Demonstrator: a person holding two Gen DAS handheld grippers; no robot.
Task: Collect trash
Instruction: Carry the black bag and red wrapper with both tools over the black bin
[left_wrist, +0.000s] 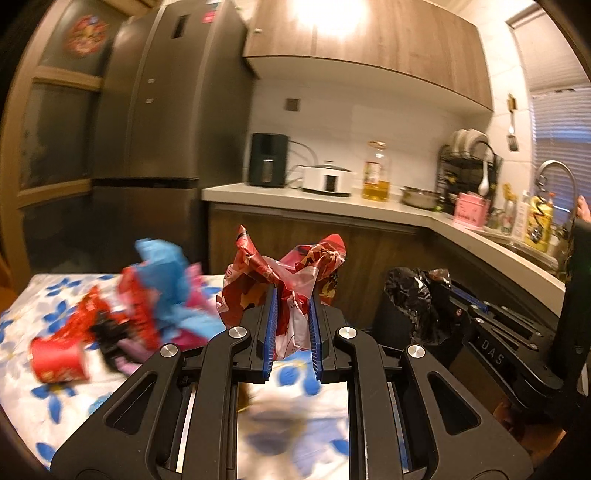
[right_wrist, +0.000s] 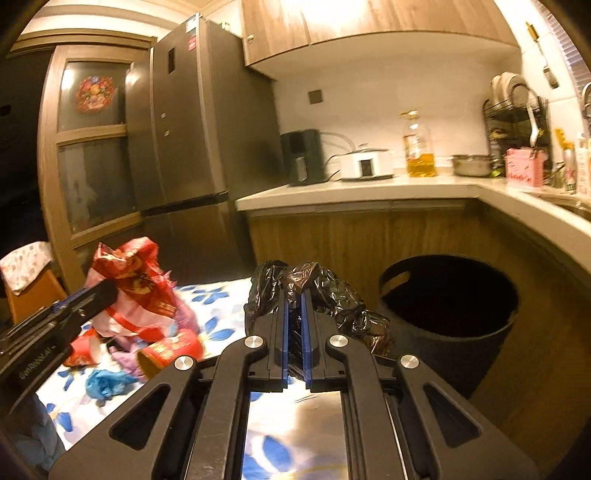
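Note:
My left gripper (left_wrist: 293, 295) is shut on a red and clear plastic bag (left_wrist: 295, 269) and holds it above the flower-patterned table (left_wrist: 55, 369). The same bag (right_wrist: 136, 291) shows in the right wrist view at the tip of the left gripper. My right gripper (right_wrist: 294, 299) is shut on a crumpled black trash bag (right_wrist: 332, 291), beside the black bin (right_wrist: 448, 314). More trash lies on the table: a red paper cup (left_wrist: 59, 360), red wrappers (left_wrist: 136, 306) and blue plastic (left_wrist: 166, 273). A second red cup (right_wrist: 171, 350) lies on its side.
The black bin stands on the floor by the wooden kitchen cabinets (right_wrist: 351, 236). The counter (right_wrist: 369, 188) carries an air fryer, a white cooker, an oil bottle and a dish rack. A grey fridge (right_wrist: 192, 129) stands behind the table.

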